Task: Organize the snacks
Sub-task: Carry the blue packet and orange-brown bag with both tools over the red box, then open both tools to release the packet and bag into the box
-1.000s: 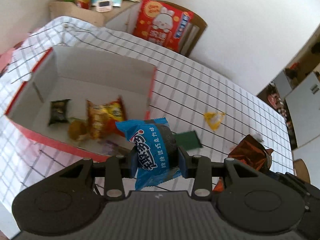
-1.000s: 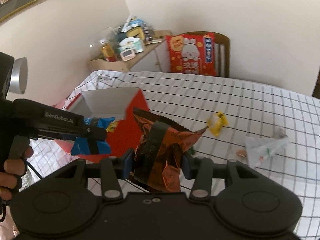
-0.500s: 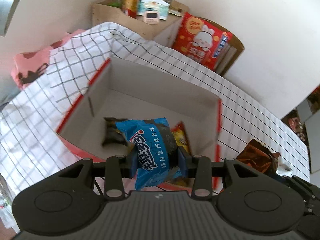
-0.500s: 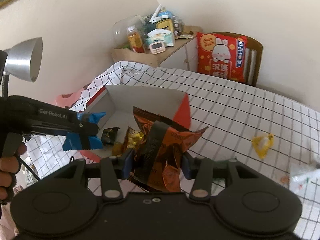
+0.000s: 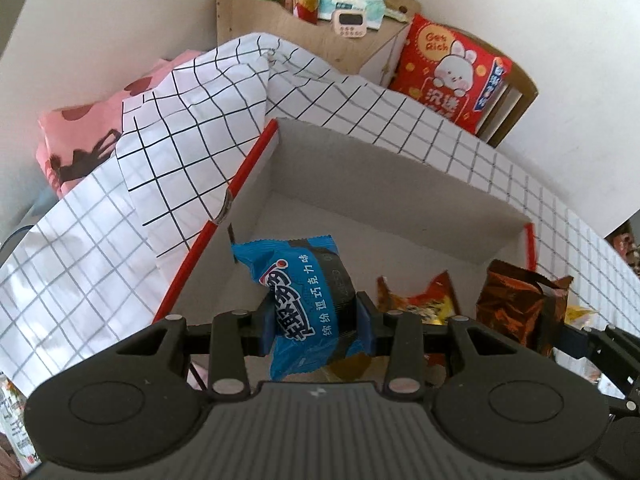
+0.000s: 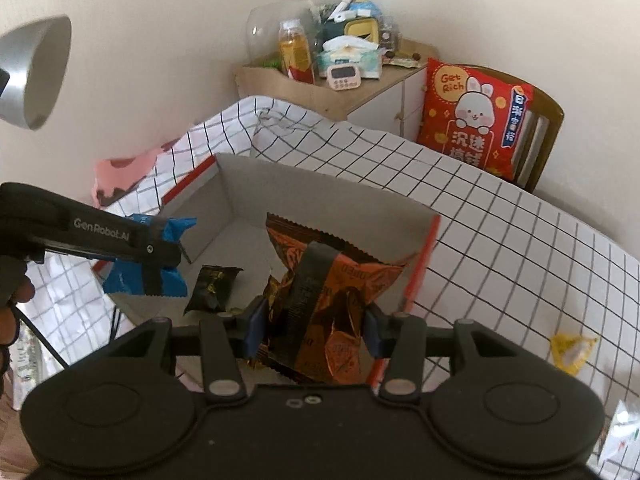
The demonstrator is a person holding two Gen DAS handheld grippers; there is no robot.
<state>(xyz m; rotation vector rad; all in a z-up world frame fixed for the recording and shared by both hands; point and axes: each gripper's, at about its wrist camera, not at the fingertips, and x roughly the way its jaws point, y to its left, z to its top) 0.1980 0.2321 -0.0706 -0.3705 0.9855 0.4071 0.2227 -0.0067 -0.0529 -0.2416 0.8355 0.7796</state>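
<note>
Two snack packets are hanging over the open box (image 5: pixel 384 184): the left claw (image 5: pixel 316 320) is clamping a blue packet (image 5: pixel 304 292), and the right claw (image 6: pixel 310 330) is squeezing an orange-brown packet (image 6: pixel 332 300). Below, a dark packet (image 6: pixel 212 286) is lying inside the box, which is sitting on the checked counter (image 6: pixel 500 240).

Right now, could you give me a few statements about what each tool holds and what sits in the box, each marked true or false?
1. The left tool is shut on the blue packet. True.
2. The right tool is open, holding nothing. False: it is shut on the orange-brown packet.
3. The cardboard box already holds a dark wrapped snack. True.
4. The yellow wrapper lies inside the box. False: it lies on the checked tablecloth, outside it.
</note>
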